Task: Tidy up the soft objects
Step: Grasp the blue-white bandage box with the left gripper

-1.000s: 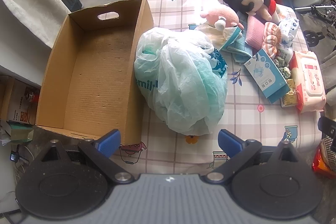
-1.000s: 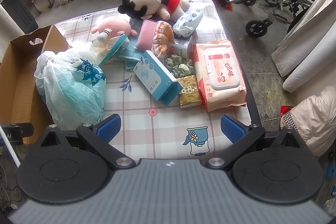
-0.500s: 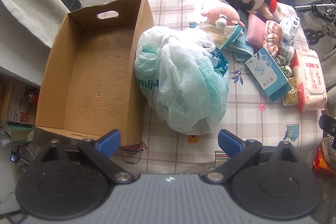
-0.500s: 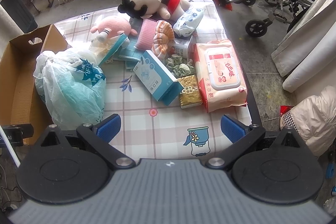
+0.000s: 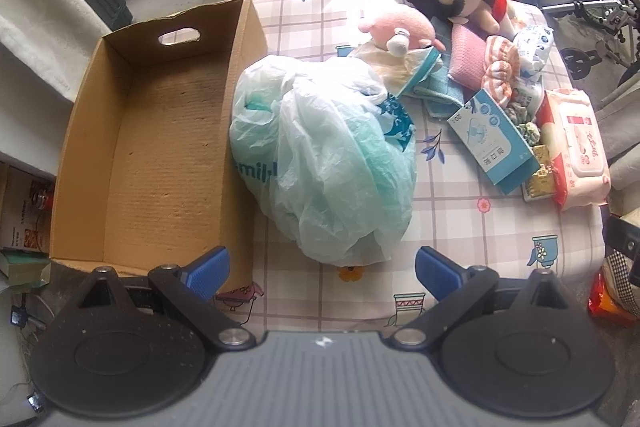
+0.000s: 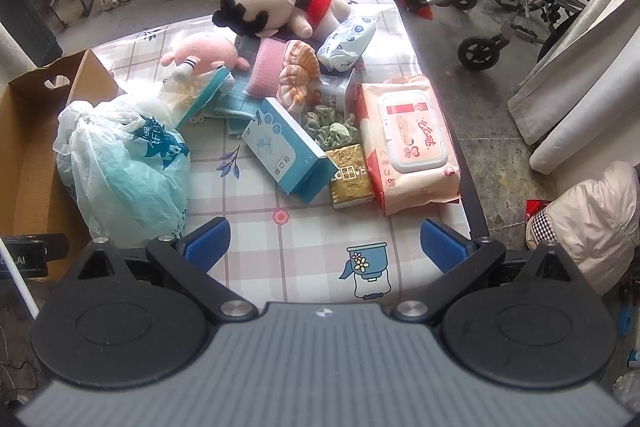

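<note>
Both the left claw and right claw are spread wide, holding nothing. The plastic bag lies on the worktop, touching the cardboard box. Plush toys crowd the far end

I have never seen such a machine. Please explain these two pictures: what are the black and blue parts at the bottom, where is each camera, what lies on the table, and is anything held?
There is no robot. A person holds one hand tool in each hand, and each tool has two blue-tipped fingers and its own wide-angle camera looking forward along them. The black discs at the bottom are the tool itself.

One picture comes from the left gripper, the other from the right gripper. Both are open and hold nothing.

On the checked tablecloth lie a stuffed plastic bag, a big-headed doll, a pink plush toy, a blue box and a pack of wet wipes. Beside the bag stands an empty cardboard box, probably meant for the soft things.
</note>
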`<state>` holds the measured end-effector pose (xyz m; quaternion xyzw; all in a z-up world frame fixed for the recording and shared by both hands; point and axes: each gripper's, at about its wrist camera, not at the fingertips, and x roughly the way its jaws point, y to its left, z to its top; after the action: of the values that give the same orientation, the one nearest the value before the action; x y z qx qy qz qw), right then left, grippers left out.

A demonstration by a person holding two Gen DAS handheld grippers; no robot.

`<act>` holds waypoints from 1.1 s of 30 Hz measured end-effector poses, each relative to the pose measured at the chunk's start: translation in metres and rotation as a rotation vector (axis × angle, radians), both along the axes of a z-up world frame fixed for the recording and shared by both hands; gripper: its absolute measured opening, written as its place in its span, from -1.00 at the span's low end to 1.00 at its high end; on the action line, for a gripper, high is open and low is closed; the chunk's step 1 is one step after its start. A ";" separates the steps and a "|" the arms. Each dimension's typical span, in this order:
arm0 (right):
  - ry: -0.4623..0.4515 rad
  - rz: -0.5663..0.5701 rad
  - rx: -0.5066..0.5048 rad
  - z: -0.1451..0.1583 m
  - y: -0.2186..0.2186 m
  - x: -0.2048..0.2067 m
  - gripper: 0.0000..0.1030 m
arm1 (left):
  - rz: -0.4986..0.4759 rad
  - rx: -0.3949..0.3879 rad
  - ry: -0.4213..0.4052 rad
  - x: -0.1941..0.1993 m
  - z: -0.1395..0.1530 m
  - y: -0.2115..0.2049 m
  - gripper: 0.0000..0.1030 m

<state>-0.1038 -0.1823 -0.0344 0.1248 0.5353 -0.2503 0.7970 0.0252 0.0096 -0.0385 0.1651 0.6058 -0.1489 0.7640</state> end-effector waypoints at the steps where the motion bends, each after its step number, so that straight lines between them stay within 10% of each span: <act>1: -0.008 0.001 -0.003 0.001 -0.001 -0.001 0.98 | -0.006 -0.008 -0.001 0.001 0.000 -0.001 0.94; 12: -0.123 0.047 -0.010 0.003 -0.054 0.003 0.87 | -0.022 -0.230 -0.071 0.014 0.001 -0.027 0.85; 17: -0.080 0.145 0.019 -0.025 -0.091 0.030 0.36 | 0.039 -0.337 -0.010 0.032 -0.013 -0.059 0.70; 33: 0.003 0.316 0.191 -0.114 -0.188 0.056 0.19 | 0.361 -0.396 0.245 0.062 -0.149 -0.183 0.53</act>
<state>-0.0476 -0.3705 -0.1483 0.1141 0.5707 -0.0699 0.8102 0.0871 -0.1732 -0.1879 -0.1169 0.6723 -0.1447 0.7166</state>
